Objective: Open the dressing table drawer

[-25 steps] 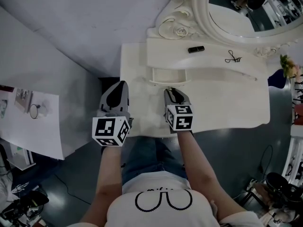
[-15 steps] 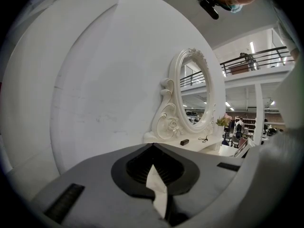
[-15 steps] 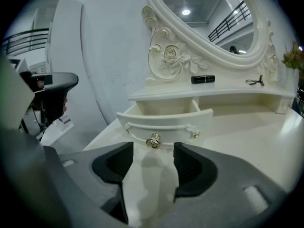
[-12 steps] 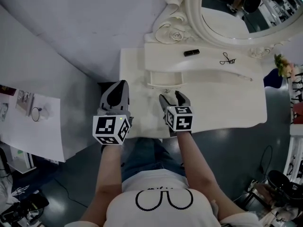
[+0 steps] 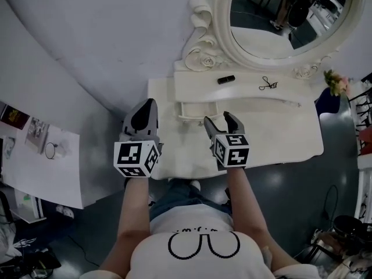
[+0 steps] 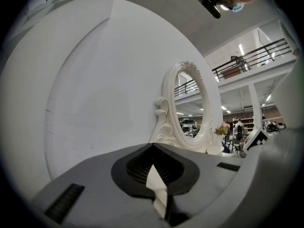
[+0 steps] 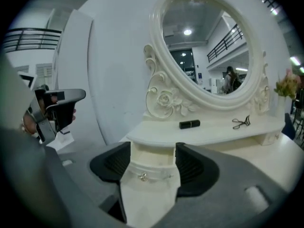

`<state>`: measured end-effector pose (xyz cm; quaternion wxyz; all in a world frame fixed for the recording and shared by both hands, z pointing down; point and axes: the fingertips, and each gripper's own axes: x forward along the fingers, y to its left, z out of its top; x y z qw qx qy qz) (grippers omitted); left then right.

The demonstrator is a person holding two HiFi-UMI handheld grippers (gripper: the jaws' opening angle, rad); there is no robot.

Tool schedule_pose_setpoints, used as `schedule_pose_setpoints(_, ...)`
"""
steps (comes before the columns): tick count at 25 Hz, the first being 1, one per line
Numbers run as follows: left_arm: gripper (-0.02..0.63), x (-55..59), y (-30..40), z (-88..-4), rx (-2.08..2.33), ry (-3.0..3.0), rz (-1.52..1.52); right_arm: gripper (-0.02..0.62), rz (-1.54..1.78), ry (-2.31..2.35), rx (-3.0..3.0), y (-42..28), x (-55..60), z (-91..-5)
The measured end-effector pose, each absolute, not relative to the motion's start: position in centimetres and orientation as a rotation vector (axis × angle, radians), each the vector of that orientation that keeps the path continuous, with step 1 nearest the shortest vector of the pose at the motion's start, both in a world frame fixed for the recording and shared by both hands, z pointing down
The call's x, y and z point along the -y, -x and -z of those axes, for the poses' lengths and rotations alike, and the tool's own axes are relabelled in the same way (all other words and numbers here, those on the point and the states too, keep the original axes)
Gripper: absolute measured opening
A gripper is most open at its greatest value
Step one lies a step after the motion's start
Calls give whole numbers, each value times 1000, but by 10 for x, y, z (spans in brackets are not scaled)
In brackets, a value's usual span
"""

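As R gripper point(image 5: 220, 120) has just been spreading its tongs, nothing pinched, drawer point(image 5: 199, 110) sits at its 11 o'clock, slid partway out w/ knob point(image 7: 143, 176) free. L gripper point(image 5: 145, 106) is pressed together, empty, at R's 9 o'clock. Step: release after pull, task prob. done. Next: back both off w/o nudging drawer.

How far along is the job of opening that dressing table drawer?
Mostly done, it seems. The drawer already stands pulled out from under the shelf. In hand: the jaws of the right hand-held gripper have just been opening, gripping nothing, with the drawer knob beyond the gap, untouched. The left hand-held gripper is shut and idle. Left: perhaps pulling it farther, if it should open fully.
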<state>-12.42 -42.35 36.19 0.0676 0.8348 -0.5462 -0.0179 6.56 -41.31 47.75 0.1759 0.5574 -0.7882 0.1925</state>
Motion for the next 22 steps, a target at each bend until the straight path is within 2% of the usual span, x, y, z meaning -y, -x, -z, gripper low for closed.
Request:
schedule_pose_setpoints(6,-2,429,117,-327,1664,-2600,106,247,-266,-1653,2311,-80,426,-403)
schedule_pose_setpoints(10,-2,430,113,-300,1688,-2674,124,159,-52,-1731,2363,-89,429,-342)
schedule_pose_setpoints(15,-2,431,109,-265,1734,-2761,151,-1,227,-1811,2387,-100,420,-272)
schedule_pose_setpoints(22,-2,428,102,-226,1765,-2835,222,-2,431,-1825,2429,-104,404,-214)
